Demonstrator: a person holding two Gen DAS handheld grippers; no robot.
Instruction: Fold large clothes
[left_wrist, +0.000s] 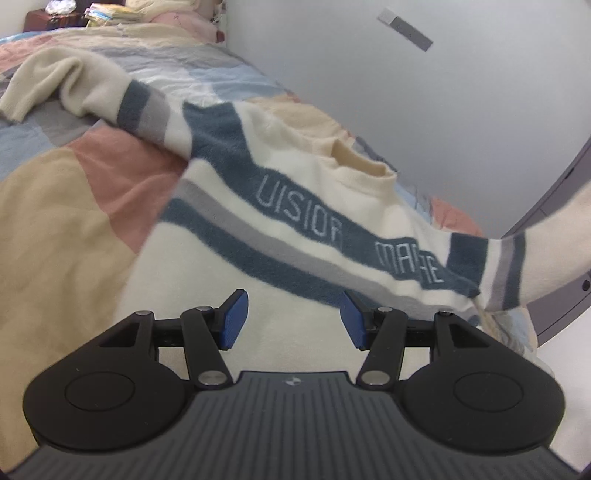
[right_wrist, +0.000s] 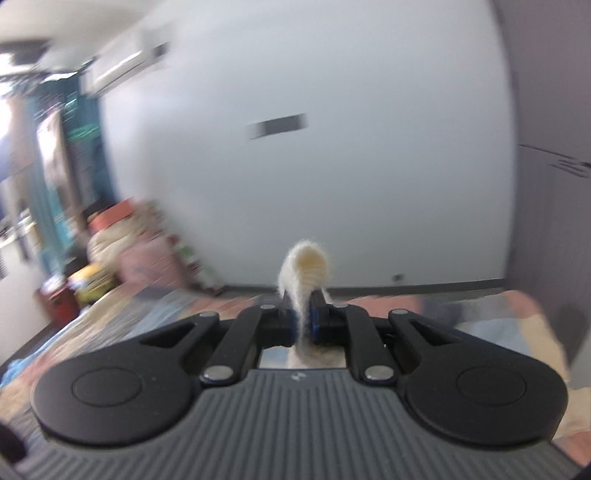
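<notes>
A: The left gripper (left_wrist: 293, 318) hangs low over the sweater (left_wrist: 236, 236), its blue pads (left_wrist: 233, 320) spread wide apart with nothing between them. Only the cream lower body of the knit lies beneath the gap.

B: And the other one?

A: The right gripper (right_wrist: 303, 318) has its fingers pressed together on a fold of fuzzy cream fabric, and a tuft of the sweater (right_wrist: 306, 275) pokes up above the tips. That view is blurred, so little else of the garment can be made out there.

B: Where does the sweater sit as a whole?

A: It lies spread front-up across the patchwork bedspread (left_wrist: 66, 192), with blue and grey bands running over the chest and pale lettering in the blue band. The collar (left_wrist: 364, 166) points toward the white wall (left_wrist: 406, 92). One sleeve (left_wrist: 55, 81) lies bunched on the bedspread toward the far end of the bed; the other sleeve (left_wrist: 517, 258) rises off the bed to the right edge of the left wrist view.

B: Anything else around?

A: A heap of bedding and clutter (left_wrist: 110, 14) at the head of the bed, and a grey cabinet (left_wrist: 554, 206) beside the wall.
</notes>
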